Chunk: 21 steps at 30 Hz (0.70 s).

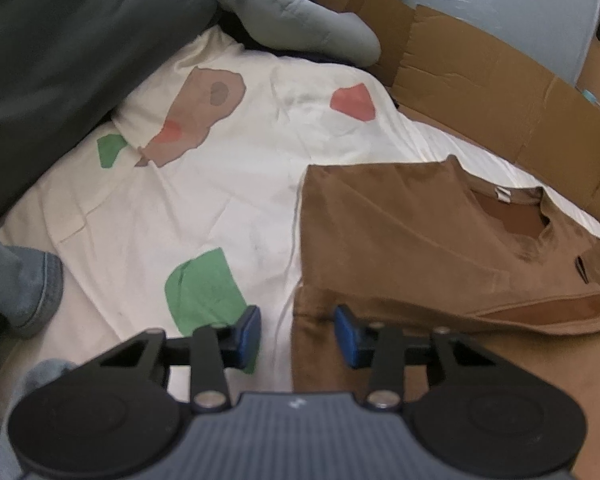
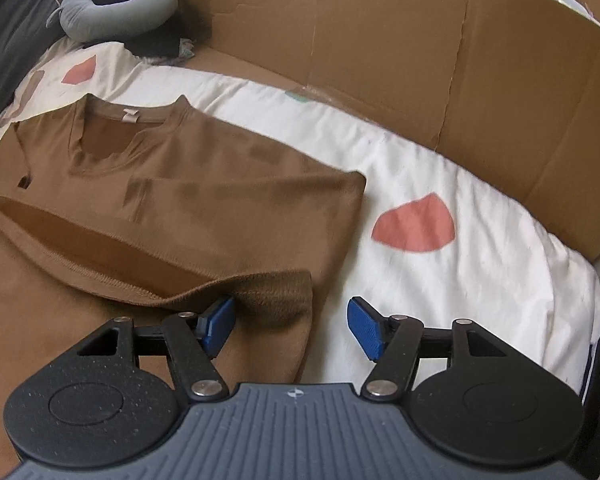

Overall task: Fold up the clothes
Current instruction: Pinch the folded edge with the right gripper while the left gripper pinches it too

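Left gripper (image 1: 297, 336) and right gripper (image 2: 291, 326), jaws apart, straddled the brown shirt's (image 2: 204, 200) near edges on the white sheet (image 2: 480, 248). Closing might have pinched sheet too, dragging it toward the cardboard (image 2: 380, 40).

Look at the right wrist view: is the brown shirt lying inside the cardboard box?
No. The brown shirt lies spread on the white patterned sheet, in front of the cardboard wall.

left tool (image 1: 298, 334): jaws parted, angled downward | right tool (image 2: 290, 326): jaws wider apart, angled downward
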Each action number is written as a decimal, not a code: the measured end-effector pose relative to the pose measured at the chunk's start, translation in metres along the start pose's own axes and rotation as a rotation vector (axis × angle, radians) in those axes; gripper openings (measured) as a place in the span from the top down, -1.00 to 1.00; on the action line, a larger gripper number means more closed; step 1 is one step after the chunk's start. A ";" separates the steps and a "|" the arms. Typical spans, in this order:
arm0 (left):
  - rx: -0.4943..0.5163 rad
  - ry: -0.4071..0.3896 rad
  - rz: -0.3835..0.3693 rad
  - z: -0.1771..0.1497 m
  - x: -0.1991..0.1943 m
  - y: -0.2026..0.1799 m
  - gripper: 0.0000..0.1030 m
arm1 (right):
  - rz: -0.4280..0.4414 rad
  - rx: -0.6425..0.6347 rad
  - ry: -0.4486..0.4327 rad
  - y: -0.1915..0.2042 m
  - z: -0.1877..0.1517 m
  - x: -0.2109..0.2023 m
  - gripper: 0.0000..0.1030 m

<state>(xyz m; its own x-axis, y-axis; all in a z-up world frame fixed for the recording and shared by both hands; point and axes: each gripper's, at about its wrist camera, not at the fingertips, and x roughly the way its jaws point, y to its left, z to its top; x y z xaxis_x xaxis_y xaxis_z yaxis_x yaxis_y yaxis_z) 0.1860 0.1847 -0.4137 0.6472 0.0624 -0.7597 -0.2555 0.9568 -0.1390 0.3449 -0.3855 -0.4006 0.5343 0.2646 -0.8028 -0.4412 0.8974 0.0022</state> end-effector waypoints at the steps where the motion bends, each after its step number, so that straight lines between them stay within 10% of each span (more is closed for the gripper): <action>1: -0.003 0.001 -0.006 0.000 0.000 0.000 0.16 | 0.003 0.003 -0.002 -0.001 0.001 0.001 -0.20; 15: -0.078 0.011 -0.067 0.004 0.009 0.004 0.17 | 0.024 0.096 -0.013 -0.008 0.004 0.009 0.59; 21: -0.102 -0.001 -0.082 0.004 0.007 0.006 0.79 | 0.008 0.079 -0.037 -0.005 0.007 0.002 0.90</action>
<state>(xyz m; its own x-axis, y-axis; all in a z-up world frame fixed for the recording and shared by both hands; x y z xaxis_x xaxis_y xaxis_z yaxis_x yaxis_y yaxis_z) 0.1914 0.1919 -0.4174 0.6695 -0.0150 -0.7427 -0.2727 0.9250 -0.2645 0.3531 -0.3870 -0.3983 0.5582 0.2831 -0.7799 -0.3880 0.9199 0.0563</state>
